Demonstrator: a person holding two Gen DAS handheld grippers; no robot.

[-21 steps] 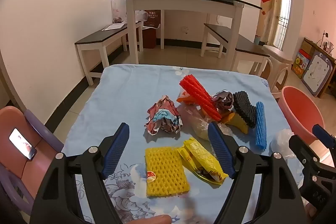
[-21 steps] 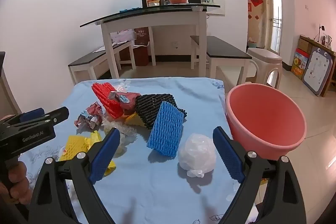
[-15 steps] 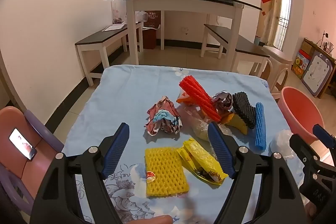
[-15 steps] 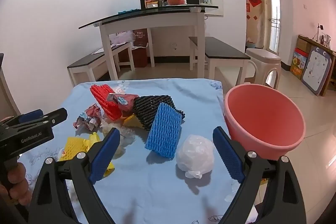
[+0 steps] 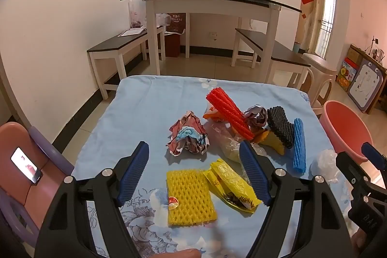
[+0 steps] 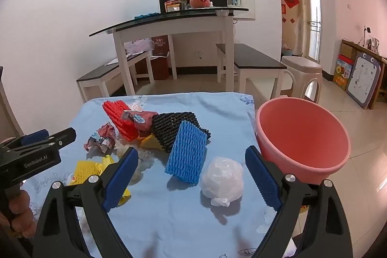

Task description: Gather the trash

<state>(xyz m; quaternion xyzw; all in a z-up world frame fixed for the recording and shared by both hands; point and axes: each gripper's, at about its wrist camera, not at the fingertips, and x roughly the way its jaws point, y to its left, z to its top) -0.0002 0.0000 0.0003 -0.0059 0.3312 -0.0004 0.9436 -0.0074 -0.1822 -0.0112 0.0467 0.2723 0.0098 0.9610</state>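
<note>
Trash lies on a blue tablecloth (image 5: pixel 150 108). My left gripper (image 5: pixel 193 171) is open and empty above a yellow foam net (image 5: pixel 189 197) and a yellow wrapper (image 5: pixel 232 185); a crumpled paper ball (image 5: pixel 188 137) lies just beyond. A red foam net (image 5: pixel 228 110), black foam net (image 5: pixel 279 125) and blue foam net (image 5: pixel 298 146) lie further right. My right gripper (image 6: pixel 191 175) is open and empty, with the blue foam net (image 6: pixel 187 154) and a white plastic bag ball (image 6: pixel 223 179) between its fingers. A pink basin (image 6: pixel 302 137) stands off the table's right edge.
A pink and purple chair with a phone (image 5: pixel 26 166) stands left of the table. A white dining table (image 5: pixel 208 4) with benches stands behind. A plastic stool (image 6: pixel 302 74) stands near the basin. The left gripper (image 6: pixel 36 151) shows in the right wrist view.
Both grippers have barely moved; the right one has drifted slightly nearer to the blue net and the white bag. Nothing has been taken hold of.
</note>
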